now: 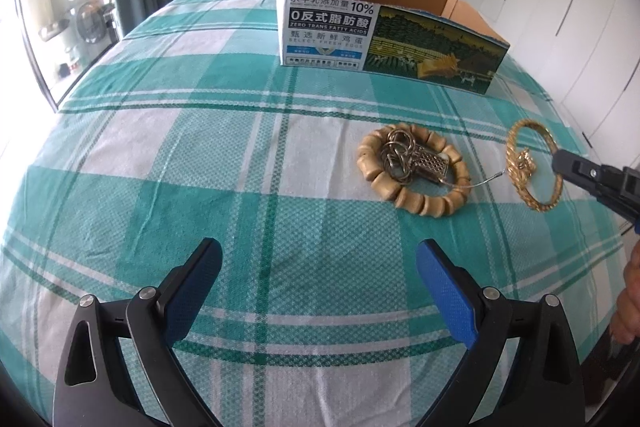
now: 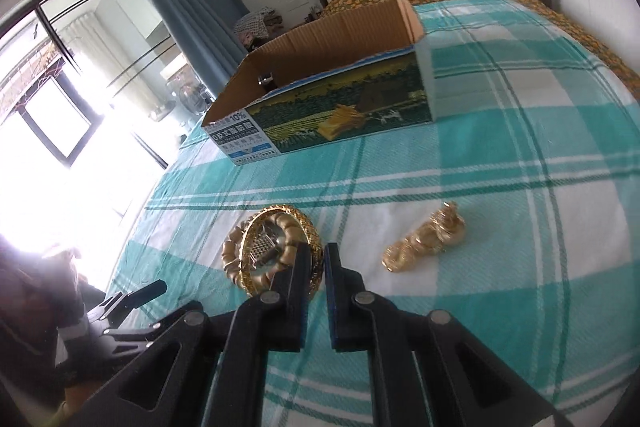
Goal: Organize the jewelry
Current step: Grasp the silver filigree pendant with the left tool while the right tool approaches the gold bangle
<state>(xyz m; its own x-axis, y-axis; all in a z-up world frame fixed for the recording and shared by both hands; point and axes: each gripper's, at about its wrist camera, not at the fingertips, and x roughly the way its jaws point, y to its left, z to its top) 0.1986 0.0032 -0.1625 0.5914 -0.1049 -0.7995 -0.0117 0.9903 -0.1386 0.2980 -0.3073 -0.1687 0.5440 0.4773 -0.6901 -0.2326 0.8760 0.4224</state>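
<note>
The right gripper is clenched on the rim of a gold bangle, holding it upright just above the teal plaid bedspread. The left gripper hangs released, its blue pads wide apart. Ahead of it lies a wooden bead bracelet around a metal keyring bundle, beyond them the open cardboard box; a gold chain heap lies right of the right gripper.

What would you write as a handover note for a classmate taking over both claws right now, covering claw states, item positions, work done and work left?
Left claw: open, empty, above the bedspread.
Right claw: shut on the gold bangle, raised off the bed.
Wooden bead bracelet lies on the bed with a metal chain and charm inside its ring.
Gold figurine lies to the right.
Cardboard box holds one dark item; identity unclear.
Left: box the bangle, bracelet, chain, figurine.
</note>
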